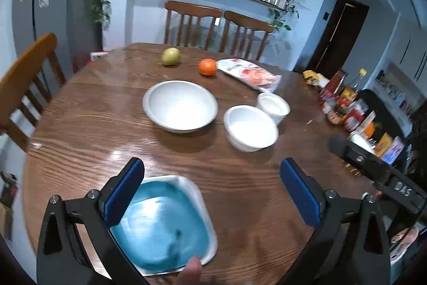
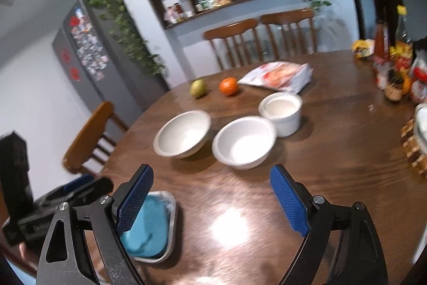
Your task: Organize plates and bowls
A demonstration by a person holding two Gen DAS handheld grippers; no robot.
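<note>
Left gripper (image 1: 212,187) spread wide, holding nothing, above the blue square plate (image 1: 162,226) at the near edge of the round wooden table (image 1: 88,130). Right gripper (image 2: 212,195) also spread wide and holding nothing, over bare wood near the same edge, beside the plate. Toward the middle of the table: large white bowl (image 1: 181,105), medium white bowl (image 1: 250,128) just beside it, small white cup-like bowl (image 1: 273,104) touching the medium one. Near the far edge: pear (image 1: 171,56), orange (image 1: 207,67), snack packet (image 1: 249,74).
</note>
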